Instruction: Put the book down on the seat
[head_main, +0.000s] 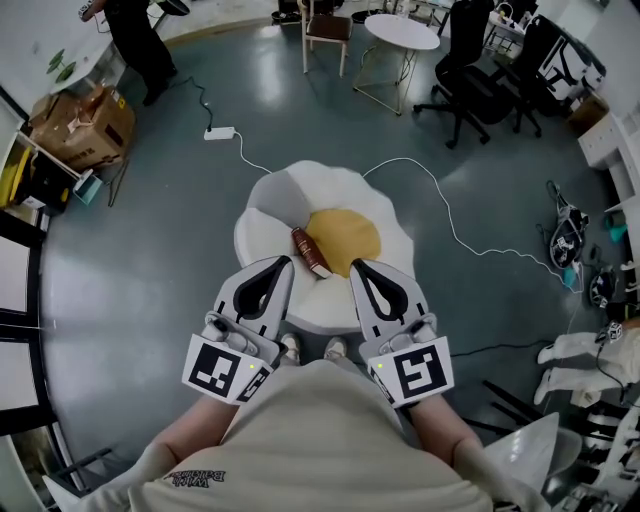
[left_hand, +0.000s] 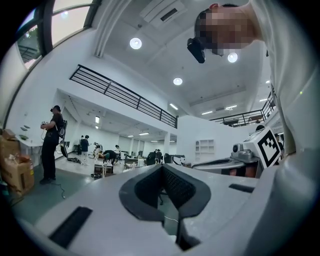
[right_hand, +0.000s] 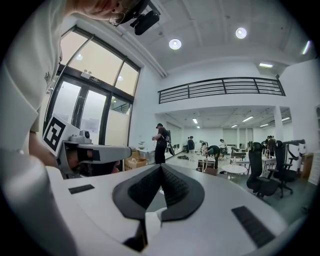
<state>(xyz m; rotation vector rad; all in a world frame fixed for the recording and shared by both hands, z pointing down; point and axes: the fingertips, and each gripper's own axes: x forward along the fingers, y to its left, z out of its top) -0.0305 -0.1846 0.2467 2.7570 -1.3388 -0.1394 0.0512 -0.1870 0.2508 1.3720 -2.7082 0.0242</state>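
Seat (head_main: 262, 222): egg-shaped, white, yellow centre.
Book (head_main: 311, 251): on seat, probably flat, slanted, just ahead between both grippers.
Fingers: left gripper (head_main: 283, 263), right gripper (head_main: 357, 266) pressed together, empty.

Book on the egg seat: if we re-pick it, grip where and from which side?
Probably across the short width of the book at mid-length, coming down from above with jaws square to its long axis. It lies slanted on the seat, beside the yellow centre, wholly inside the rim, so no edge overhangs for a side approach.
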